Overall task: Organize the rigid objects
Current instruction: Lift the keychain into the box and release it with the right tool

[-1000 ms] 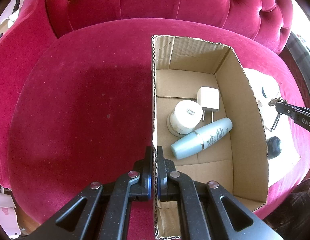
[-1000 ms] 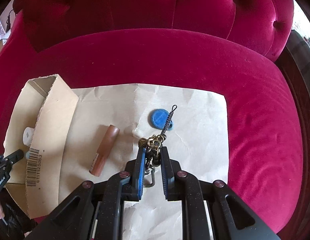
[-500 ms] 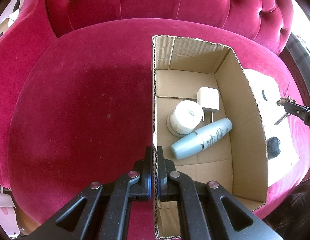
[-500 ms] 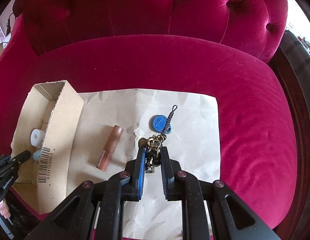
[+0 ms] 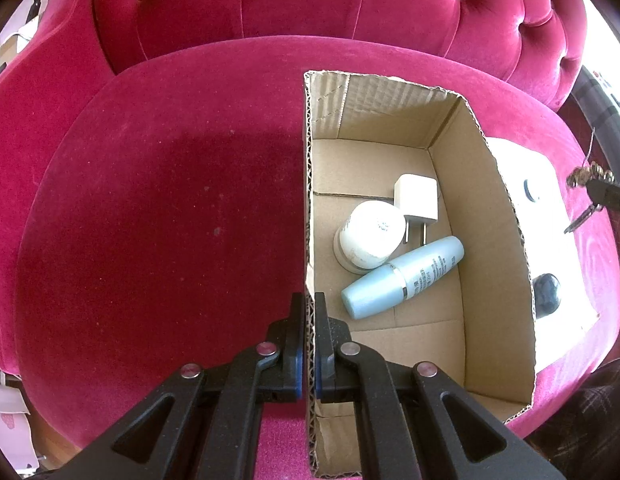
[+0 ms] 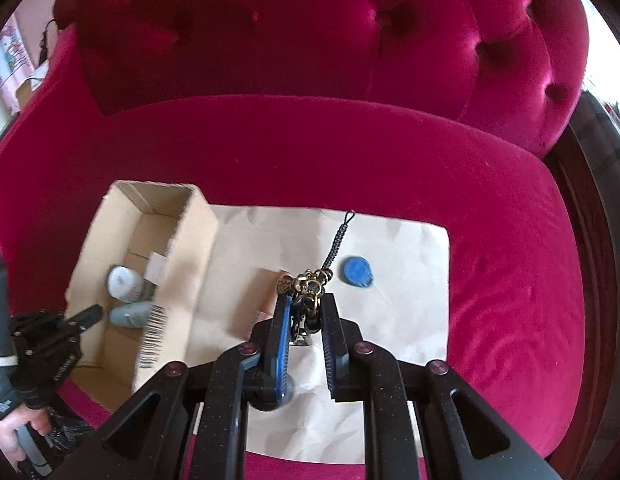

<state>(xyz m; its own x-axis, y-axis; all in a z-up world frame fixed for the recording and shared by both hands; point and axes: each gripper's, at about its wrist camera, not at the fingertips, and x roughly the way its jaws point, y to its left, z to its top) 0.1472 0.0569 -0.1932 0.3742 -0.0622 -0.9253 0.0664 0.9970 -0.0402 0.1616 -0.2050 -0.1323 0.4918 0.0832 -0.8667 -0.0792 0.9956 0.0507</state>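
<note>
The left claw (image 5: 308, 312) is pressed together on the near left wall of the cardboard box (image 5: 505, 240), and it has not moved since a second ago; the box stands in the same place on the seat of the red velvet sofa (image 5: 158, 200). Inside the box nothing has changed: the white jar (image 5: 369, 232) lies against the left wall, the white charger (image 5: 415, 200) is just behind it, and the pale blue bottle (image 5: 405, 276) lies on its side in front of both, touching the jar. The right claw (image 6: 306, 312) is pinching the key bunch (image 6: 306, 280), with its blue pads closed on the metal rings. Compared with a second ago, this claw has risen: the keys are now off the brown paper (image 6: 409, 300), and the braided cord (image 6: 337, 240) points away over the sheet instead of lying beside the tag. The blue round tag (image 6: 357, 272) now hangs just to the right of the rings. The brown tube (image 6: 270, 292), which lay fully visible on the paper before, is now mostly hidden behind the claw and the keys. In the left wrist view the right claw (image 5: 589, 190) with the keys has climbed higher along the right edge of the sofa seat. A hand (image 6: 14, 436) holds the left tool at the near left corner.
</note>
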